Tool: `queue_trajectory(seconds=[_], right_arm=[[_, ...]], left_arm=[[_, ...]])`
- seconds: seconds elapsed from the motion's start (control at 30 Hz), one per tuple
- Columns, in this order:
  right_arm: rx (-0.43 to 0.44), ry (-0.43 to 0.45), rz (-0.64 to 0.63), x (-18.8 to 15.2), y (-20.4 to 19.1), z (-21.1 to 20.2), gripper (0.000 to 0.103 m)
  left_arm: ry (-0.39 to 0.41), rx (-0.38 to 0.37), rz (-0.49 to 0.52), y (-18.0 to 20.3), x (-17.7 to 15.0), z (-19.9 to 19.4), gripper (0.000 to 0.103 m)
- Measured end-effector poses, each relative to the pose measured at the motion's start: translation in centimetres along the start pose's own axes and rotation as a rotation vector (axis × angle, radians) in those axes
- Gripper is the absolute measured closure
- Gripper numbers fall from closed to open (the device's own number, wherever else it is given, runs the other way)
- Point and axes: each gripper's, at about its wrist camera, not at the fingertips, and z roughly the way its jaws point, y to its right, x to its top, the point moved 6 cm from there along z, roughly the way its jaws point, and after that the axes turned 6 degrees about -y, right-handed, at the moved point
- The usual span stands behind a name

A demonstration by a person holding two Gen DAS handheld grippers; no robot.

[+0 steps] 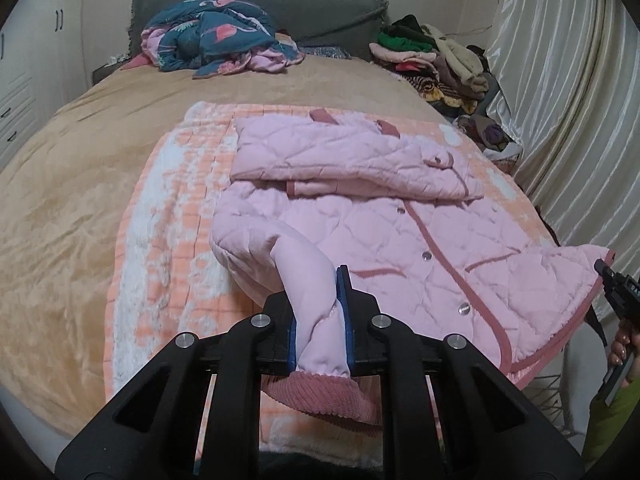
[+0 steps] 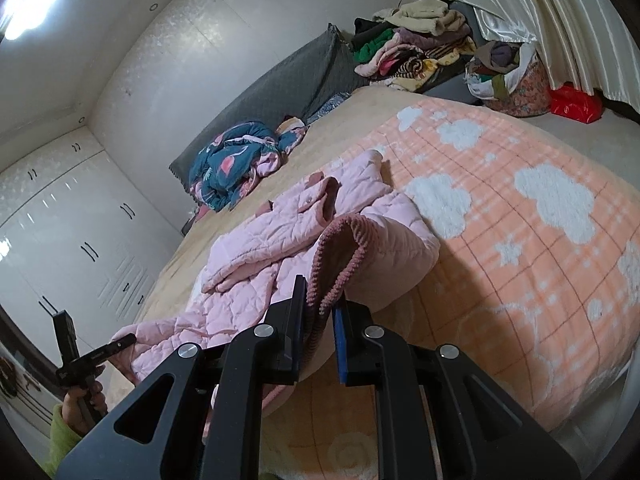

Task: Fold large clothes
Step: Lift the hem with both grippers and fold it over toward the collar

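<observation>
Nearest our left camera, the left gripper point(image 1: 320, 312) is clenched on a sleeve point(image 1: 308, 288) of the pink quilted jacket point(image 1: 360, 216), its blue pads pressing the pale fabric just above the ribbed cuff point(image 1: 320, 396). Beyond that we see the bed point(image 1: 80, 184) with its tan cover, and on it the peach blanket with white clouds point(image 2: 520, 240). Our jacket lies spread on this blanket, front up, snaps showing, with its upper part folded over. Near the headboard point(image 1: 320, 8) sits a bundled teal and pink quilt point(image 1: 216, 40), and a pile of clothes point(image 1: 432, 60) is heaped at the far corner beside the curtain point(image 1: 560, 100). Our right gripper point(image 2: 320, 304) grips the other ribbed cuff point(image 2: 340, 256), lifted off the blanket, jaws clamped on the knit edge.
</observation>
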Motion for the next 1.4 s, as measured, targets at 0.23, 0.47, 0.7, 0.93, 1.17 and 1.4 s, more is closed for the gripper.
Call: queue_trajectory(seconds=[0.23,0.47,0.7,0.93,1.17,1.4], right_arm=[[0.014,0.013,0.007,1.1,-0.5,-0.1,0.091],[0.005,0.03,-0.009,2.7,-1.0,0.2,0.091],[0.003,0.046,-0.024,4.5,-1.5,0.8,0.091],[-0.006,0.057,-0.031,5.4,-1.5,1.2,0.091],[-0.007,0.069,-0.024,6.6,-1.5,1.8,0.091],[-0.004,0.084,-0.046,8.7,-2.1,2.5,0.091]], left_arm=[[0.018,-0.01,-0.009,0.1,1.5,-0.3,0.094],[0.04,-0.015,-0.018,-0.3,3.0,-0.6,0.094],[0.067,-0.036,-0.055,-1.4,4.7,-0.7,0.094],[0.084,-0.049,-0.078,-1.9,5.9,-0.7,0.094],[0.1,-0.051,-0.087,-2.1,6.9,-0.8,0.094],[0.12,-0.059,-0.112,-2.7,8.6,-0.6,0.094]])
